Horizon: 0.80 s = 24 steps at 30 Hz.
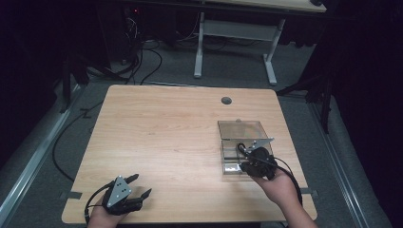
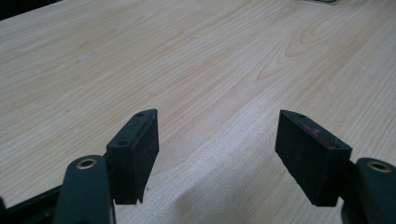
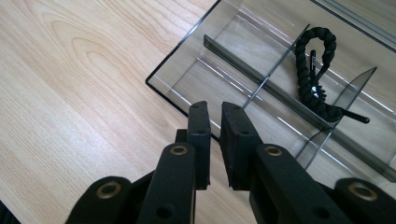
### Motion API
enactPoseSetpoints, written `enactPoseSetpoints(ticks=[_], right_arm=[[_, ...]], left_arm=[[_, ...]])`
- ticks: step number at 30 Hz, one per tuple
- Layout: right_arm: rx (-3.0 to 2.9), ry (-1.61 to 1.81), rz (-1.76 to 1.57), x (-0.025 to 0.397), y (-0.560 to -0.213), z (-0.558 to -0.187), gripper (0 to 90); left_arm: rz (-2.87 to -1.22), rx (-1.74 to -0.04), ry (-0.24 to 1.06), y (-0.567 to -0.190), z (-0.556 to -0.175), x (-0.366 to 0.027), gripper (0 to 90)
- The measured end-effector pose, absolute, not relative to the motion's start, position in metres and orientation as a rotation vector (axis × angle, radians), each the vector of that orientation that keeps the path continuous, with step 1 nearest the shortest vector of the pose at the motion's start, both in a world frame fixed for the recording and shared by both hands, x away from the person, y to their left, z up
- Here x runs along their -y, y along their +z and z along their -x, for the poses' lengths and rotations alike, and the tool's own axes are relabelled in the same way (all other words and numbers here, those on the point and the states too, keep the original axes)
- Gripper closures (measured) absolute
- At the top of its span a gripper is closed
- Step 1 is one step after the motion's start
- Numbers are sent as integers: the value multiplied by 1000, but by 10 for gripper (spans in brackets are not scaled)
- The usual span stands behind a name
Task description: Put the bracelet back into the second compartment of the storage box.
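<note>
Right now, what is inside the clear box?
A black braided cord lies in one compartment of the box. The near compartments look empty; the right claw covers part of one.

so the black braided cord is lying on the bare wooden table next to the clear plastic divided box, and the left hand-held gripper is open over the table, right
Not quite. The black braided cord lies inside the clear plastic divided box, in one of its compartments, not on the bare wooden table; the right gripper view shows it. The rest holds: the left hand-held gripper is open over the table.
</note>
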State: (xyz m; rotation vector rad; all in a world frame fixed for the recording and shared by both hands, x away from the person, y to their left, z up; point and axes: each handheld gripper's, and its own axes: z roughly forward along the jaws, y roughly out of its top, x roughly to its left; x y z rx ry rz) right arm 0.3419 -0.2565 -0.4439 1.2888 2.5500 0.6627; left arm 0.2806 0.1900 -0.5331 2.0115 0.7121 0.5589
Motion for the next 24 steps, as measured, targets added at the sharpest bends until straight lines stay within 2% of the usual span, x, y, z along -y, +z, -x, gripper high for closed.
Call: enactPoseSetpoints(ticks=[24], right_arm=[[-2351, 1026, -1214, 260, -499, -292, 760]], left_arm=[[-2009, -719, 561, -533, -281, -190, 309]])
